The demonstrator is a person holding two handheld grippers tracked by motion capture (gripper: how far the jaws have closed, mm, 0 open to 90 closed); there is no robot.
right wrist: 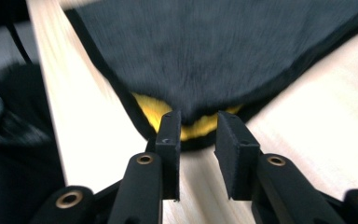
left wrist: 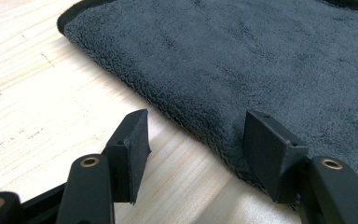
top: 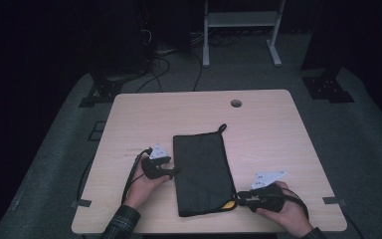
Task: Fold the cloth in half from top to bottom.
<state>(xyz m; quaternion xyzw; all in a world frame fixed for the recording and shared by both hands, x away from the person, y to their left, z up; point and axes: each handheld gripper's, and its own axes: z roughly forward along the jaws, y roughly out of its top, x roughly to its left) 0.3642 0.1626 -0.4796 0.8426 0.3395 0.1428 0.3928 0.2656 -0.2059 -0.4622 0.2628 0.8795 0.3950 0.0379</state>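
A dark fleecy cloth [top: 202, 172] lies flat mid-counter [top: 273, 129], loop at its far corner; my left claw [left wrist: 193, 149] gapes at its left edge; my right claw [right wrist: 198, 140], jaws apart, meets its yellow-tagged near-right corner [right wrist: 196, 125].

dim high view around a lit table [top: 278, 129], sharp left gripper view, motion-blurred right gripper view

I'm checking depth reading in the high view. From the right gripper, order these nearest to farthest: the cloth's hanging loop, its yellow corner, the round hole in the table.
1. Yellow corner, just left of the right gripper, at the cloth's near end.
2. Hanging loop, at the cloth's far end.
3. Round hole, near the table's far edge.
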